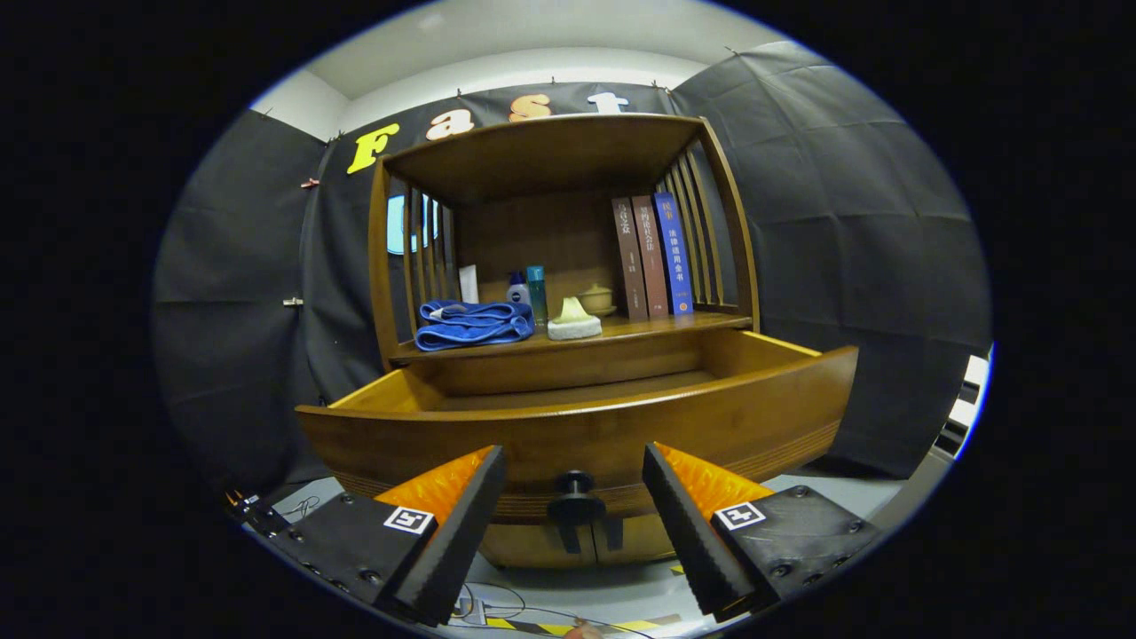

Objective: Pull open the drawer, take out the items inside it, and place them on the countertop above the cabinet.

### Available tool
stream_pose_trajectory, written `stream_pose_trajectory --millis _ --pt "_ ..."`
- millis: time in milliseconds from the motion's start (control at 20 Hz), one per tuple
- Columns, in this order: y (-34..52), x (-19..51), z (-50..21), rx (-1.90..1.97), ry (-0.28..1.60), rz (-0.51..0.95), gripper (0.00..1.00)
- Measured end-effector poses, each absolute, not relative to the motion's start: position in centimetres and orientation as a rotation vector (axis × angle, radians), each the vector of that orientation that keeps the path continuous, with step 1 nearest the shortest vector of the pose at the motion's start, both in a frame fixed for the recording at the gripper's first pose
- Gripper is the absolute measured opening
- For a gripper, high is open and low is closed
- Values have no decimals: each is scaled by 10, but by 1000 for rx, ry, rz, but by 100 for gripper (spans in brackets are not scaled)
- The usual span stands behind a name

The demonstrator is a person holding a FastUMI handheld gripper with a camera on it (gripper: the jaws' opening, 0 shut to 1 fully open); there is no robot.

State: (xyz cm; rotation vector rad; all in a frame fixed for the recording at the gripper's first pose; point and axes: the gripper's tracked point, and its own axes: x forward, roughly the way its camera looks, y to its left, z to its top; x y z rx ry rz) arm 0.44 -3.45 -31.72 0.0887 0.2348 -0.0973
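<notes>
Hovering: gripper (574, 515), fingers spread apart, gripping nothing
Knob (575, 506): between the fingers, untouched
Drawer (577, 426): pulled out, inside hidden
Countertop (639, 330): carried folded blue towel (473, 323), bottles (529, 291), pale block (573, 321), lidded jar (596, 297), three books (652, 256)

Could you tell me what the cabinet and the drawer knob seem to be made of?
Cabinet: apparently wood, brown, with visible grain and a smooth, slightly glossy finish. Drawer knob: dark and smooth, perhaps metal or painted wood; the look leaves it open. The open tool frames the knob, fingers apart, not touching it.
</notes>
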Motion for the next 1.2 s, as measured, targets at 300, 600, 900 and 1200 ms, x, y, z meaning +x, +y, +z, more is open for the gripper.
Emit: stream_pose_trajectory --millis 300,600,900,1200 --pt "-32 25 -350 94 279 -91 99" --pt "-27 34 -347 77 238 -90 99" --pt "-31 76 -344 85 219 -94 99" --pt "-33 126 -352 86 221 -95 99"
